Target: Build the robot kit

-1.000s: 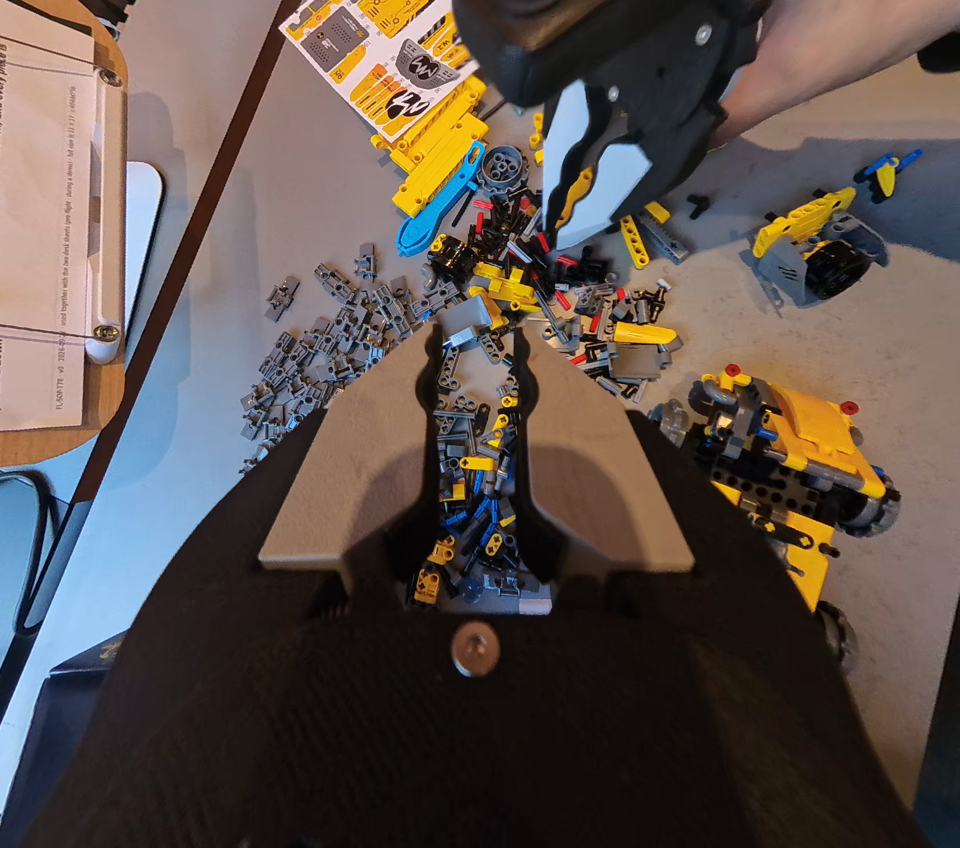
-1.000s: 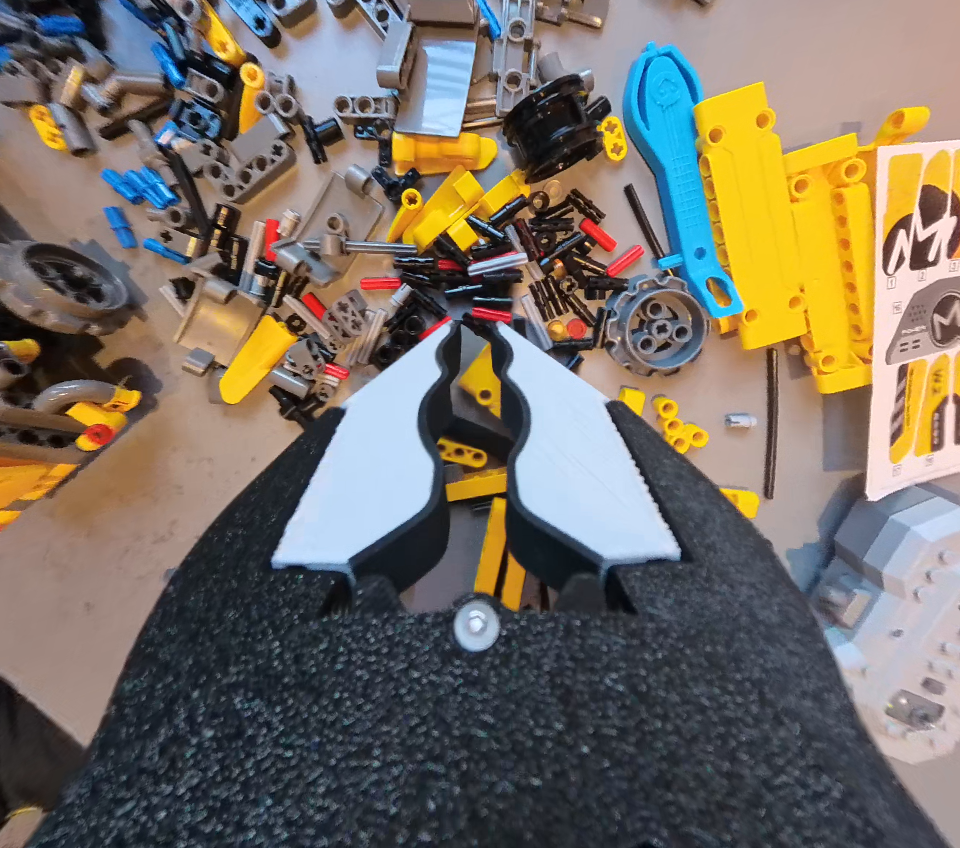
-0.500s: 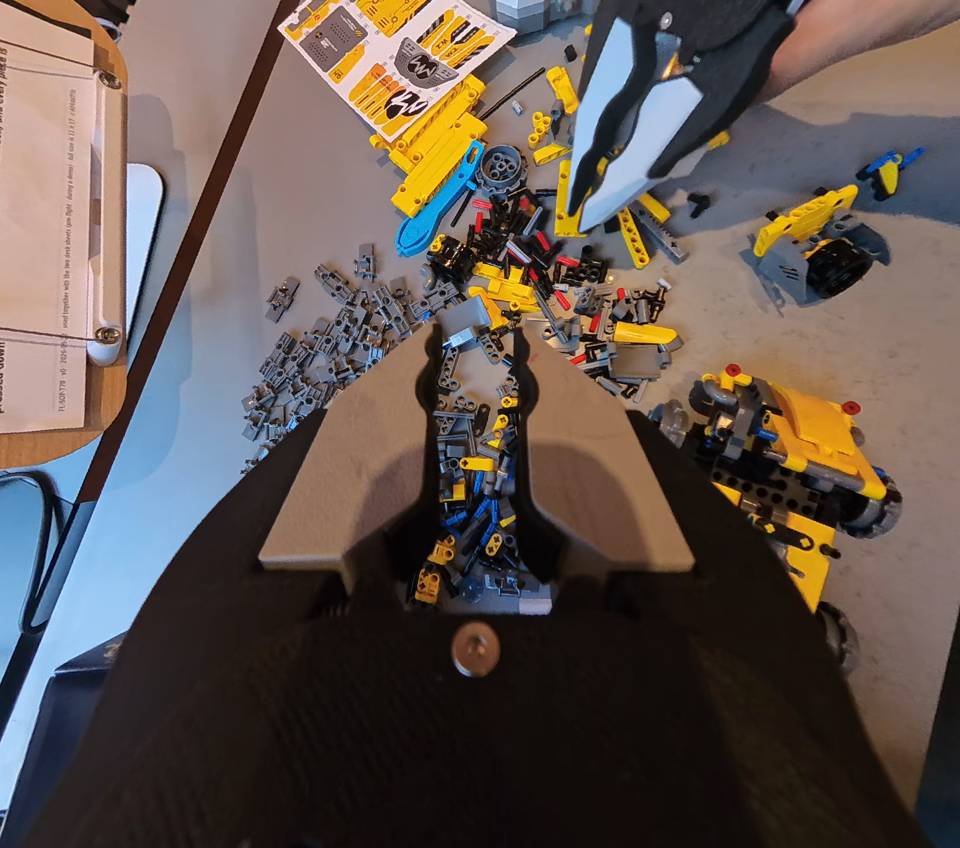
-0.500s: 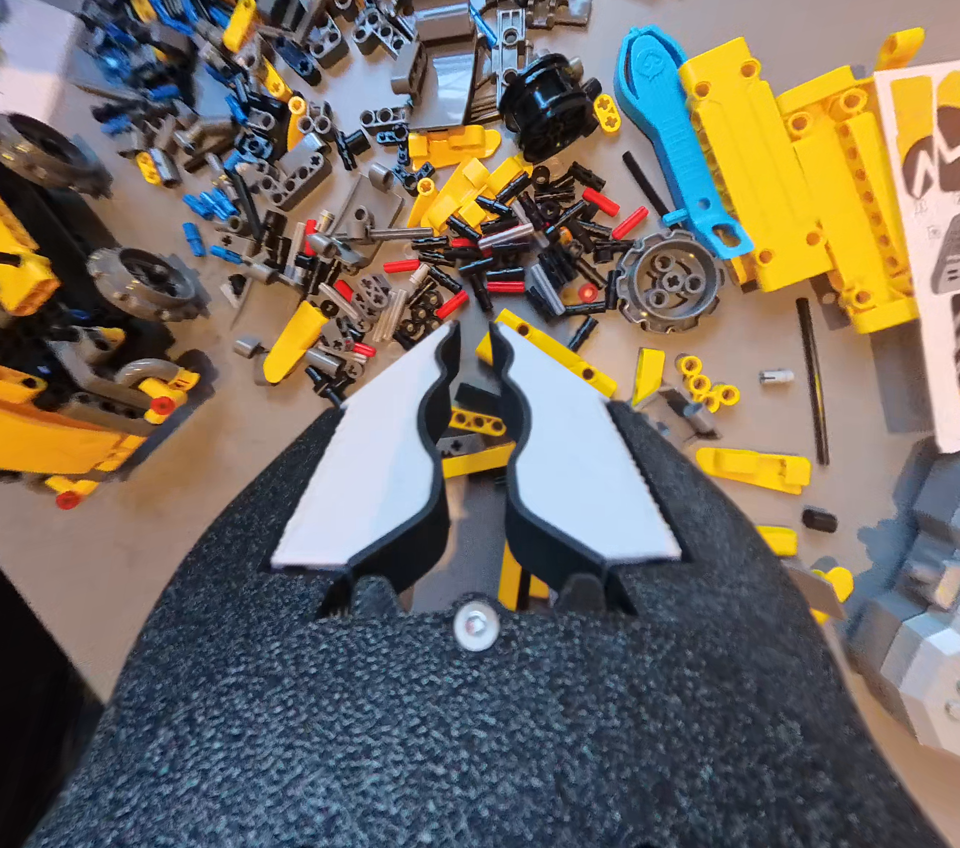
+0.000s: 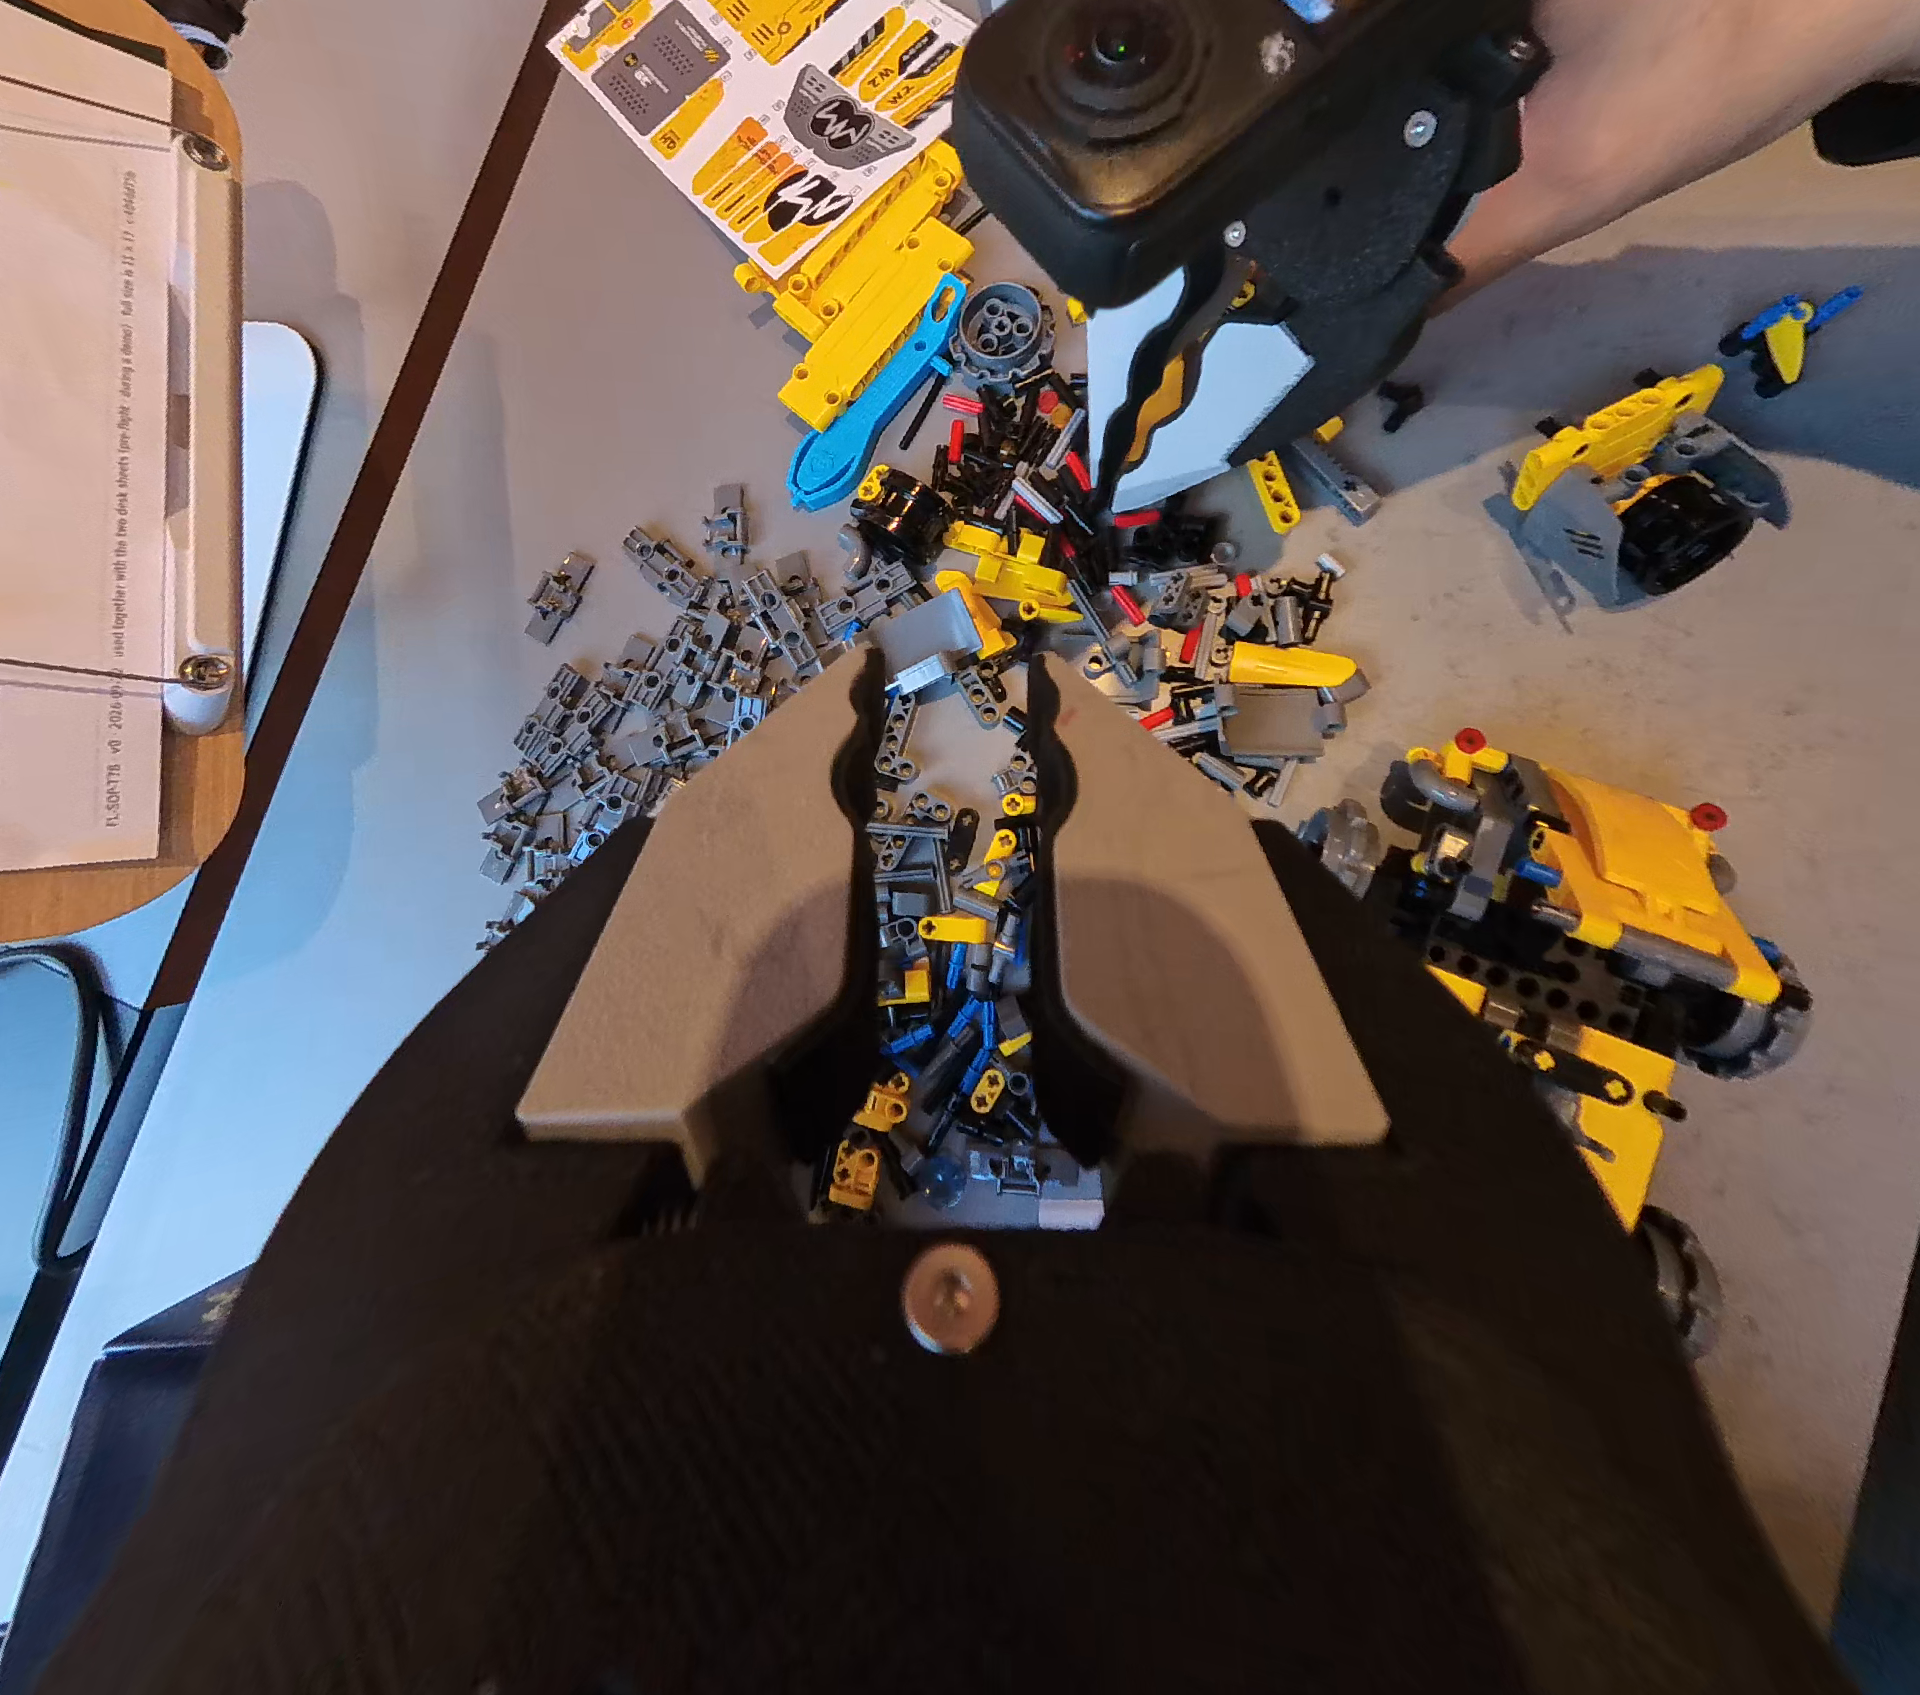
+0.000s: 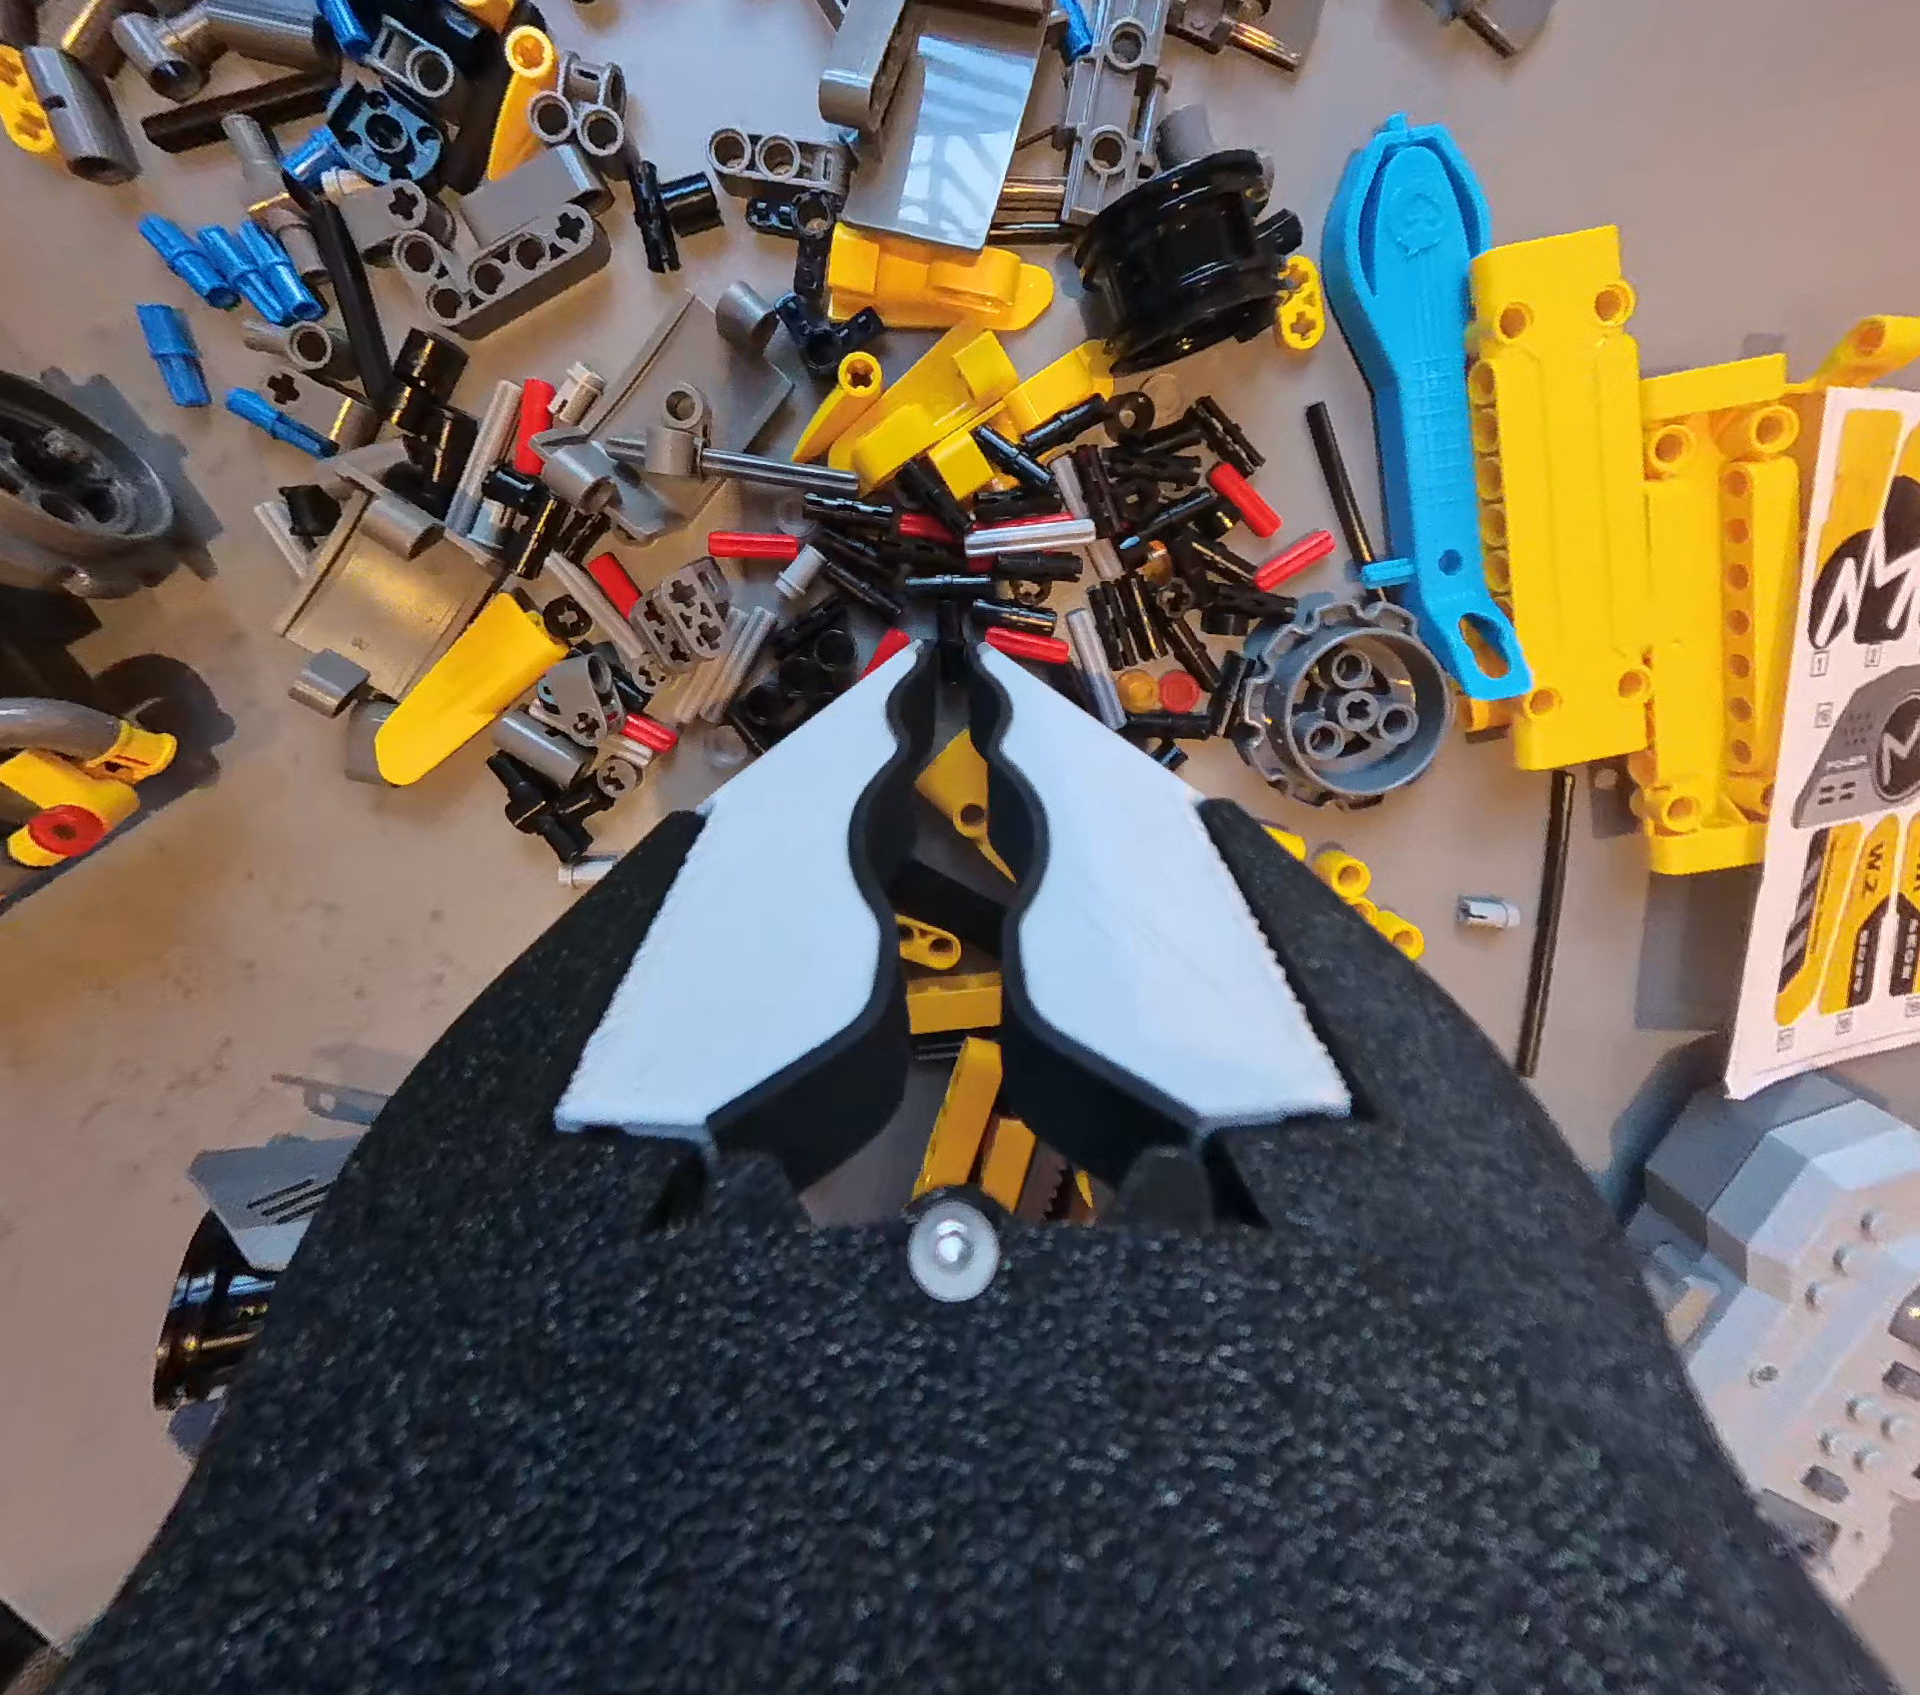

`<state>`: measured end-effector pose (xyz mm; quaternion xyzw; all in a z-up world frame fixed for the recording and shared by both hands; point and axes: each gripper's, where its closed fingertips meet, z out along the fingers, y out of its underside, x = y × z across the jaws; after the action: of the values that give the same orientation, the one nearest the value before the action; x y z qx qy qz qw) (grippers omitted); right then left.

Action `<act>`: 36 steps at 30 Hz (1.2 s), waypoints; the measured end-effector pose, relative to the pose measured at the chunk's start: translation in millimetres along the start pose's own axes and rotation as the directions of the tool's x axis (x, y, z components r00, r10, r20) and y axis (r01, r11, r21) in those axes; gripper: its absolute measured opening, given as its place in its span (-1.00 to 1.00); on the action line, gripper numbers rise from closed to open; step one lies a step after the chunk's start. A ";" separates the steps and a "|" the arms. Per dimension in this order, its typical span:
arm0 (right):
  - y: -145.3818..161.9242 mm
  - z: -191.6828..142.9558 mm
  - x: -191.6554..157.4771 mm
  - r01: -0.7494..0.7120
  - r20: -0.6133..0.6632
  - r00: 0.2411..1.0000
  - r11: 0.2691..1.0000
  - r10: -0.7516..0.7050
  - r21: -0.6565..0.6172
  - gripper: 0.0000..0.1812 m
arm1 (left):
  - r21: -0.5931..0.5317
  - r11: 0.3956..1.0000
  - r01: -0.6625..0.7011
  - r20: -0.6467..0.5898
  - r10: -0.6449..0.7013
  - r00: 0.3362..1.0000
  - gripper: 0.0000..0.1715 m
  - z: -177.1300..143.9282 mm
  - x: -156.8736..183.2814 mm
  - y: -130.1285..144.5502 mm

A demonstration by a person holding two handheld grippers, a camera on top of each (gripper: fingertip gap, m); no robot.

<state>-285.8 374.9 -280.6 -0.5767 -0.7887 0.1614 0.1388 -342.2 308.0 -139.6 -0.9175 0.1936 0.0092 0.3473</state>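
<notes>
Right tool (image 6: 948, 677) among black pins (image 6: 940, 580)

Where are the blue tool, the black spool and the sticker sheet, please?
Blue tool (image 6: 1425, 409), right wrist view, mid-handle.
Black spool (image 6: 1179, 263), right wrist view, its rim.
Sticker sheet (image 5: 758, 76), left wrist view, centre.

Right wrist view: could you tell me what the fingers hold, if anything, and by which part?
Unclear: the near end of a small black pin sits between them.
</notes>
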 end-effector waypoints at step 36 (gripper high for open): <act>195.5 -104.8 -3.2 -0.475 -0.252 0.838 0.874 0.484 0.098 -0.95 | -0.005 1.000 0.008 0.017 -0.007 1.000 -0.70 0.5 -2.7 1.6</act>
<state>-73.3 437.0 -266.5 -0.7698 -0.5903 0.1240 0.2087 -345.2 308.2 -140.6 -0.9190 0.1872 0.0161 0.3466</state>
